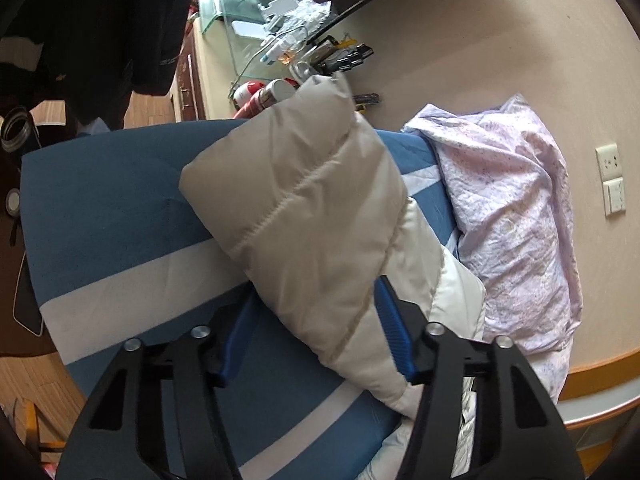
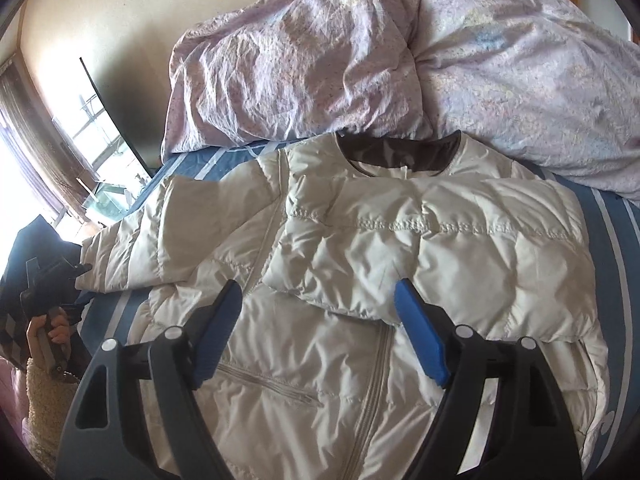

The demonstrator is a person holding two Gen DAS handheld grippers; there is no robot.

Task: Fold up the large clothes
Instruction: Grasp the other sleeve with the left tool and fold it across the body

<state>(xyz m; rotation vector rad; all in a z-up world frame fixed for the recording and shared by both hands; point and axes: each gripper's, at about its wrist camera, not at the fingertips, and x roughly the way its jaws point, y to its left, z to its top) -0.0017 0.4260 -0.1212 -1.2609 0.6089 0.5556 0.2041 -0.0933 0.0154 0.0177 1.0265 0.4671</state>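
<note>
**Puffer jacket on the bed, one sleeve pinched, other gripper hanging loose**

So the cream puffer jacket (image 2: 360,280) is lying front-up across the middle of the right wrist frame, filling most of it, on the blue-and-white striped bed cover (image 2: 608,248). Its brown-lined collar is sitting at upper center, touching the rumpled pink duvet (image 2: 400,60) piled along the top. One sleeve is lying folded across the chest; the other sleeve (image 1: 296,208) is sticking out toward the left edge.

In the left wrist view that sleeve is taking up the center, angling from the upper middle down toward the bottom. The left gripper (image 1: 316,320) is clamping it, blue pads pressing in on both sides of the padded fabric.

The right gripper (image 2: 320,312) is hovering at lower center over the jacket's body with its fingers spread wide, gripping nothing.

A cluttered desk (image 1: 216,52) is showing at upper left of the left wrist frame.
</note>
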